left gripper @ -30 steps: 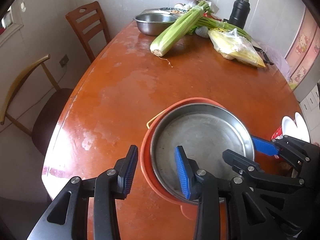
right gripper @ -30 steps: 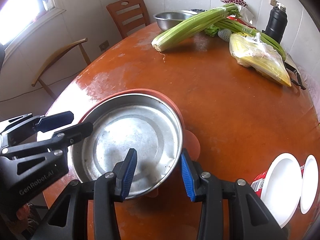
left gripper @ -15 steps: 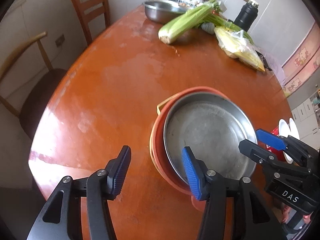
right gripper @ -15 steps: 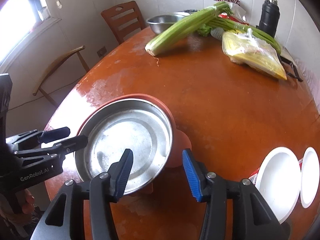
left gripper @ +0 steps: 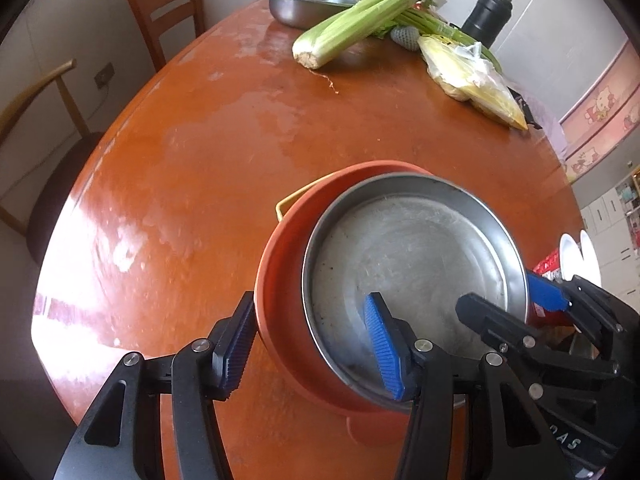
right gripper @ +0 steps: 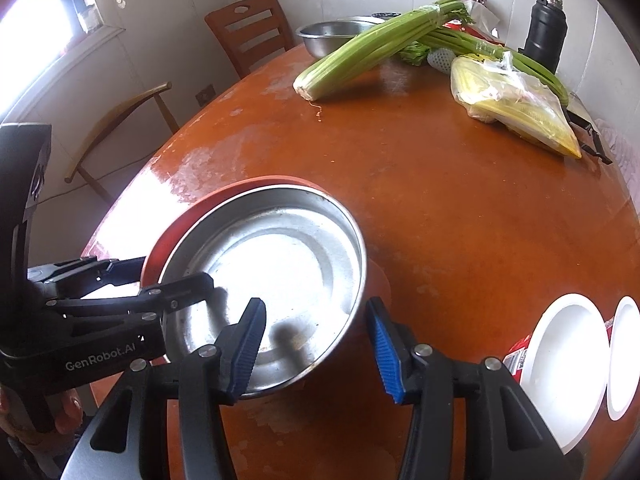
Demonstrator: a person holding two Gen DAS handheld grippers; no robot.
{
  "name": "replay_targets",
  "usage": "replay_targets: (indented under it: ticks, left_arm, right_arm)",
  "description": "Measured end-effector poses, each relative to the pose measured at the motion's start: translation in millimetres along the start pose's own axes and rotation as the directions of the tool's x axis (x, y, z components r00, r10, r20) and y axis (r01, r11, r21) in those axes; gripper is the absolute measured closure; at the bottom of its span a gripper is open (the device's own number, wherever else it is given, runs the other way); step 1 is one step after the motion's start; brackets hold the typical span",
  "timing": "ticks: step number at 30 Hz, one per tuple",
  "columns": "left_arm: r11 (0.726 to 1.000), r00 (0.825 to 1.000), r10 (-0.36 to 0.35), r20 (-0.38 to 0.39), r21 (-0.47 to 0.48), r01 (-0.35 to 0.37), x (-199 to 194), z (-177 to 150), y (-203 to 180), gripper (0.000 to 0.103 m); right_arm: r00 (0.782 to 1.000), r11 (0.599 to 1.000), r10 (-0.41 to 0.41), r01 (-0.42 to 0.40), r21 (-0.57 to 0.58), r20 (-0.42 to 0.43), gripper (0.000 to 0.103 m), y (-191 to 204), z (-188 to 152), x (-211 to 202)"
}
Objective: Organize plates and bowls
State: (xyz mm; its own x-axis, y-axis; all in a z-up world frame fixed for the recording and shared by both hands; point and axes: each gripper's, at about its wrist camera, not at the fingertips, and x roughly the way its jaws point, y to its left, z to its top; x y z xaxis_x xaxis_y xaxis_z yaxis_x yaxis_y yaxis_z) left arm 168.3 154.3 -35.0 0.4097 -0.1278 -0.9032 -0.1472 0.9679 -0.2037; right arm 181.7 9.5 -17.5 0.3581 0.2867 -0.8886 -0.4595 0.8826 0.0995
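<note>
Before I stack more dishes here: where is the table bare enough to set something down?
The wide middle of the table is bare, between the celery and the steel pan. It is crowded along the far edge, around the steel bowl and the bagged corn, and beside the white plates.

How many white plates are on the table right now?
2: both at the table's near right edge. The larger white plate rests partly on a red packet; the smaller white plate sits just right of it. Others may lie beyond view.
</note>
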Motion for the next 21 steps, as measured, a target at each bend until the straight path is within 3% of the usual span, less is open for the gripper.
replay_targets:
  ticks: [21]
  left_arm:
    - [0.998, 1.0, -0.016, -0.001, 0.058, 0.016, 14.8, 19.0, -24.7, 0.047]
  right_arm:
    - [0.995, 0.996, -0.094, 0.094, 0.012, 0.02, 0.052, -17.0, 5.2, 1.4]
